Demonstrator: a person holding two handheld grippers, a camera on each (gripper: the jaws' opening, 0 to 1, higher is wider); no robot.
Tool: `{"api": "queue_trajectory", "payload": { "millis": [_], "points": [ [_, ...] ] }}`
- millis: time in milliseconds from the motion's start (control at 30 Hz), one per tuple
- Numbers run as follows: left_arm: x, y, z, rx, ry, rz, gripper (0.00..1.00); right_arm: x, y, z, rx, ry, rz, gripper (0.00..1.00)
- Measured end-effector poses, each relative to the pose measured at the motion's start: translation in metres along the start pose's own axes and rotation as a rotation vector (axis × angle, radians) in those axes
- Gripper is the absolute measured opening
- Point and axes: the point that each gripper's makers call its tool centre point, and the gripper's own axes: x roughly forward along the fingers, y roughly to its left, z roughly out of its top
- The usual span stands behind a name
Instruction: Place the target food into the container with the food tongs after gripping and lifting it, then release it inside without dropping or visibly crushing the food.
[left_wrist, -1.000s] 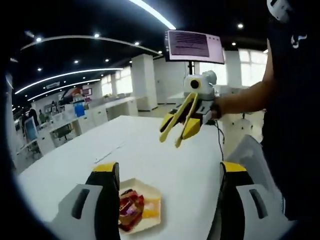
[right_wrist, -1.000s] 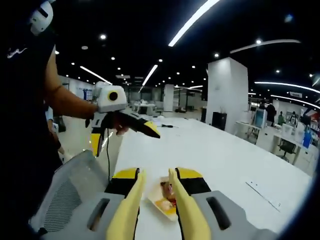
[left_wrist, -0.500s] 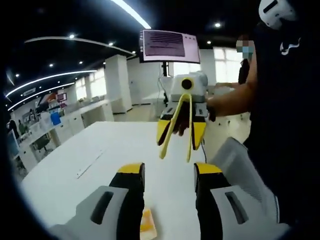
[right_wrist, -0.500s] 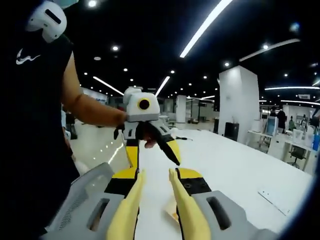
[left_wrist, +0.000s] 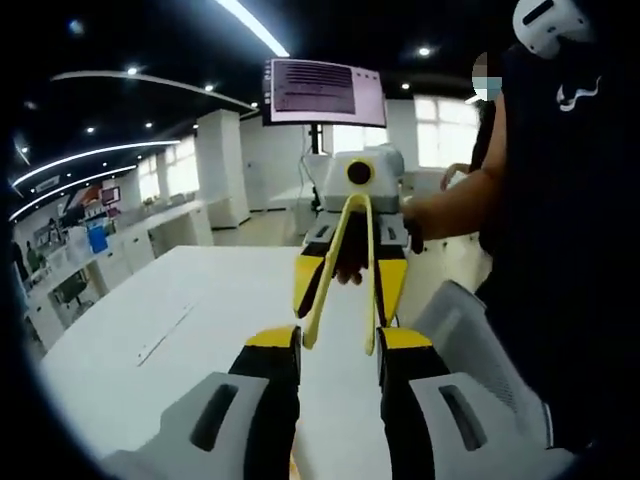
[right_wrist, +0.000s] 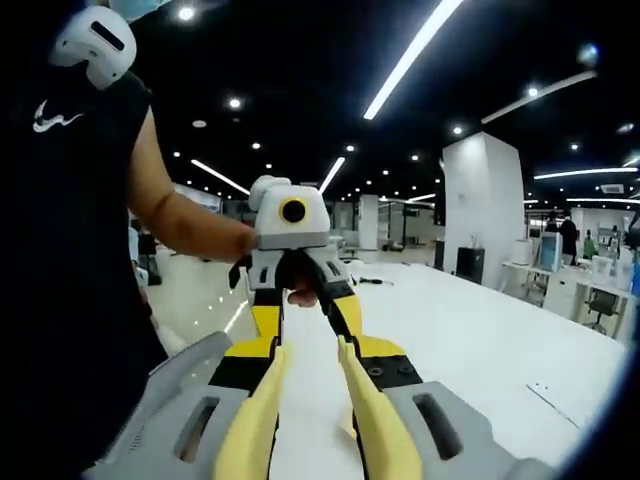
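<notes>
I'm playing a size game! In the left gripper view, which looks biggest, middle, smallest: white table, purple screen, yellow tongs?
As they look:
1. White table
2. Yellow plastic tongs and purple screen: too alike to rank; tongs are nearer.

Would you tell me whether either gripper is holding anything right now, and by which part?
The right gripper holds the yellow food tongs by their handle end; the left gripper holds nothing.

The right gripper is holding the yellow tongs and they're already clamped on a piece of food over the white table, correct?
Not quite: the tongs are empty. The left gripper view shows both yellow arms hanging apart with nothing between their tips. The rest stands: the right gripper holds them above the white table.
</notes>
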Motion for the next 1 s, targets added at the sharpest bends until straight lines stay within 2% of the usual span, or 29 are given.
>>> {"api": "queue_trajectory", "payload": {
  "millis": [133, 300, 367, 467, 600, 633, 767, 1000],
  "points": [
    [0.0, -0.001, 0.001, 0.026, -0.006, -0.008, 0.22, 0.0, 0.001, 0.001, -0.001, 0.0, 0.004, 0.27],
    [0.001, 0.0, 0.001, 0.015, -0.008, -0.003, 0.21, -0.001, 0.0, 0.0, 0.002, -0.001, -0.001, 0.27],
    [0.001, -0.002, -0.002, -0.009, 0.01, -0.016, 0.2, 0.001, 0.002, -0.003, 0.019, 0.015, 0.006, 0.26],
    [0.002, 0.002, -0.006, -0.012, 0.036, 0.005, 0.16, 0.002, 0.0, -0.005, 0.016, 0.029, -0.003, 0.25],
    [0.001, 0.003, -0.007, -0.019, 0.053, 0.022, 0.12, 0.001, -0.001, -0.01, 0.072, 0.057, -0.006, 0.23],
    [0.001, 0.004, -0.007, -0.018, 0.059, 0.029, 0.11, -0.002, -0.003, -0.011, 0.097, 0.065, -0.015, 0.23],
    [-0.005, 0.009, -0.01, -0.024, 0.072, 0.045, 0.08, -0.013, -0.009, -0.006, 0.104, 0.049, -0.036, 0.25],
    [-0.011, 0.013, -0.008, -0.018, 0.077, 0.06, 0.02, -0.033, -0.016, -0.005, 0.074, 0.081, -0.082, 0.29]
  ]
}}
